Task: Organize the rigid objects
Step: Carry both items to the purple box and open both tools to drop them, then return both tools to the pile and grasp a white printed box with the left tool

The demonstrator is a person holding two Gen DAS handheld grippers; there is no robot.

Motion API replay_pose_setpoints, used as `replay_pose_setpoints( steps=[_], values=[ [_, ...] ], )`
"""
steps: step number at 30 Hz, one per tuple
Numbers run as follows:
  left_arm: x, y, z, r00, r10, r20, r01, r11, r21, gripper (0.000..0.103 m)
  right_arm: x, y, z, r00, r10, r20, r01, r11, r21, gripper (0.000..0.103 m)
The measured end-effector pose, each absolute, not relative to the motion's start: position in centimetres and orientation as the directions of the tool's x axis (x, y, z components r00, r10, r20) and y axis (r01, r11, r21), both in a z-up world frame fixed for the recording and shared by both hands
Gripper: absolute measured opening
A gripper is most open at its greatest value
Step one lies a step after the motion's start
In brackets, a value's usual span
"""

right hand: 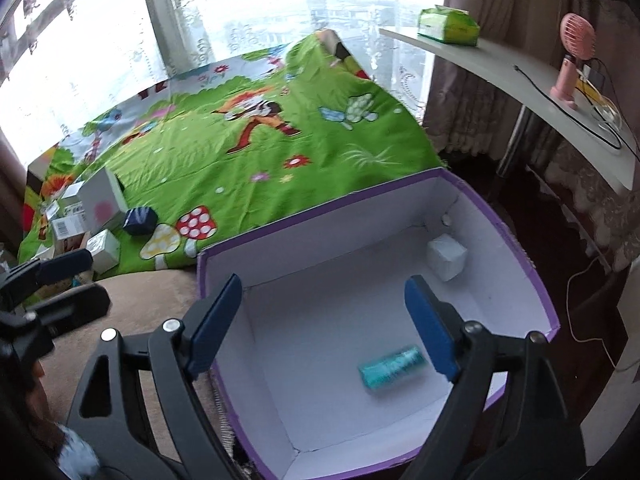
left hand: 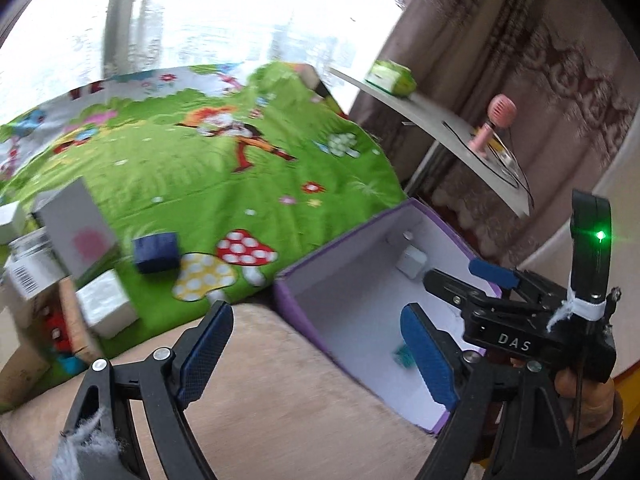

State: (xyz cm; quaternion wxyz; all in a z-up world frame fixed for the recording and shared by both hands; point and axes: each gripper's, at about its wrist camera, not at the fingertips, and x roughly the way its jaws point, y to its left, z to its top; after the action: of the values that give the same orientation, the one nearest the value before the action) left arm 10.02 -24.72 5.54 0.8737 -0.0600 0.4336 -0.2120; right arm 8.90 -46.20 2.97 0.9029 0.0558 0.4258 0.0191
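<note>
A green cartoon-printed cloth (right hand: 248,168) covers the surface spreading out ahead of both pairs of jaws, with a beige cushion (left hand: 280,392) under its near edge. A curved white counter (right hand: 520,76) stands far ahead and to the right, carrying a green tissue pack (right hand: 448,26) and a pink handheld fan (right hand: 574,56).

A purple-edged white box (right hand: 520,248) lies open directly under the right gripper (right hand: 324,324), whose jaws stand wide apart with nothing between them. Inside the box, a teal can (right hand: 392,366) lies on its side just below and inside the right-hand jaw, and a small white cube (right hand: 446,256) sits in the far right corner, well ahead of the jaws.

The left gripper (left hand: 320,354) hangs over the cushion, just left of the box, its jaws also wide and empty.

Ahead and to the left of both grippers, on the cloth, stands a cluster: a tall white carton with a pink spot (left hand: 78,228), a white block (left hand: 106,304), a dark blue cube (left hand: 156,252) and a jar with a barcode label (left hand: 30,264), close together.
</note>
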Motion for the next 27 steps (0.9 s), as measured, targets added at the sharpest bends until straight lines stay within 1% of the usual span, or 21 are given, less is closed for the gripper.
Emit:
replay_pose_setpoints(
  steps=[7,10,15,19,23,27],
  values=[
    [9.1,-18.4,5.8,0.586,-0.391,-0.710,0.195,0.918,-0.345,0.087,9.0,-44.2,2.7,0.622,0.129,-0.772,-0.043,0.991,0.131,0.086],
    [8.3,-15.1,5.8,0.625,-0.350,-0.698,0.118,0.926,-0.359,0.087,8.9,-43.1,2.7,0.617,0.150,-0.772,-0.076,0.988,0.131,0.086],
    [7.0,-10.6,5.6,0.666,-0.262,-0.698,0.010,0.939,-0.343,0.087,8.9,-41.3,2.8,0.614,0.203,-0.763,-0.137,0.979,0.151,0.086],
    [5.9,-6.9,4.9,0.685,-0.223,-0.693,-0.074,0.926,-0.371,0.087,8.9,-39.9,2.7,0.598,0.252,-0.761,-0.182,0.967,0.178,0.086],
    [5.3,-4.5,4.5,0.695,-0.198,-0.692,-0.124,0.914,-0.387,0.087,9.1,-38.6,2.5,0.584,0.265,-0.768,-0.209,0.963,0.173,0.086],
    [5.4,-3.3,4.4,0.695,-0.175,-0.698,-0.122,0.927,-0.355,0.087,9.4,-37.5,2.2,0.567,0.269,-0.779,-0.223,0.960,0.169,0.086]
  ],
)
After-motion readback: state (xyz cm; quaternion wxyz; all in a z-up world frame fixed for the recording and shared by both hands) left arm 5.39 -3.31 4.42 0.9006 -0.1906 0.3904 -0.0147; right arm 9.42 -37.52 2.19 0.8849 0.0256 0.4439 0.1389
